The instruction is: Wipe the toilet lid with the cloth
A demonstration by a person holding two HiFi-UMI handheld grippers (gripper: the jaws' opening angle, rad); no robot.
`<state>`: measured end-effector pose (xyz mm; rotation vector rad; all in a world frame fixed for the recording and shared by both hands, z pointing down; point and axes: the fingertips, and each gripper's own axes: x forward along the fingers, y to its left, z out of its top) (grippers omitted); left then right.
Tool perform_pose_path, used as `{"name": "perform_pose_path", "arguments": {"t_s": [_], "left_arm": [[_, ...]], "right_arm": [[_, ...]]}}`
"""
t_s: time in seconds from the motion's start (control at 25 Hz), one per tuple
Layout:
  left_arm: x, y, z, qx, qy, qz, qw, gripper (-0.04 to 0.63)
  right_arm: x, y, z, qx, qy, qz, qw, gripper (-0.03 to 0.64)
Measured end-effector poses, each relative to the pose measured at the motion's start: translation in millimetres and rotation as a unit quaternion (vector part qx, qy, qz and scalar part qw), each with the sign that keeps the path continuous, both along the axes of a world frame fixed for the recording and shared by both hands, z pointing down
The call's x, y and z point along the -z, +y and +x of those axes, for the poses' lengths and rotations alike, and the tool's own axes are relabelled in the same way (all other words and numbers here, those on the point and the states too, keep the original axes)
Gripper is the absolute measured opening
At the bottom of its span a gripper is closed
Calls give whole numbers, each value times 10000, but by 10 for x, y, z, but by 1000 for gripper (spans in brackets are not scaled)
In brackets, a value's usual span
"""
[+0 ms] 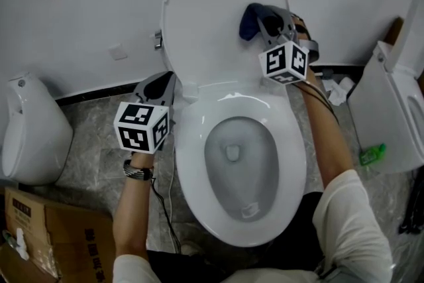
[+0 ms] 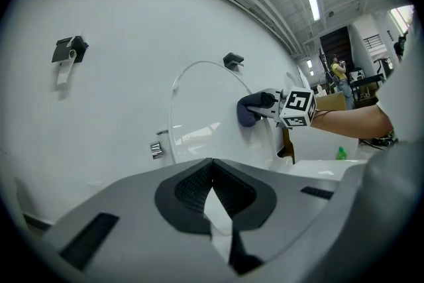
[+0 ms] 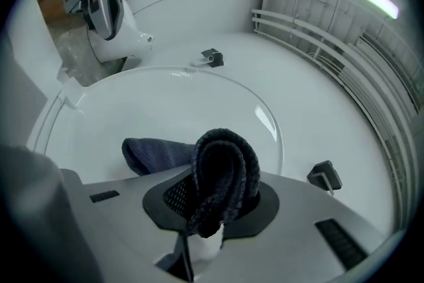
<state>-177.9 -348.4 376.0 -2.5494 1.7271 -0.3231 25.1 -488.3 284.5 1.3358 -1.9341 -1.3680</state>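
Dark blue, soft terry cloth (image 3: 222, 175) is bunched in the right gripper (image 1: 266, 23), whose jaws are clamped on a thick fold of it. It is held against the right side of the raised white plastic toilet lid (image 1: 205, 23), upper middle of the head view. The cloth looks light, limp and compressible, so it will likely drag and bunch. Pinching a thick fold should stop it pulling free. The lid looks hard and smooth, probably slick. The left gripper (image 2: 212, 172), lower left by the seat hinge, is closed with nothing between its jaws.
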Motion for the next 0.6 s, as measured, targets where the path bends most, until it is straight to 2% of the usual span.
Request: {"name": "perform_pose_path", "arguments": {"t_s": [0.08, 0.36, 0.48, 0.6], "left_arm": [[-11, -5, 8, -6, -14, -10, 10000, 2], [-29, -1, 9, -12, -27, -22, 10000, 2], [-52, -2, 23, -27, -23, -47, 10000, 2], [-56, 3, 51, -52, -31, -60, 10000, 2]], "right_arm": [[-132, 43, -99, 147, 135, -45, 9998, 87], [-949, 219, -382, 538, 1140, -360, 9914, 87], [-1260, 277, -367, 667, 1427, -579, 9858, 87], [-1343, 276, -243, 633, 1646, -616, 9824, 87]]}}
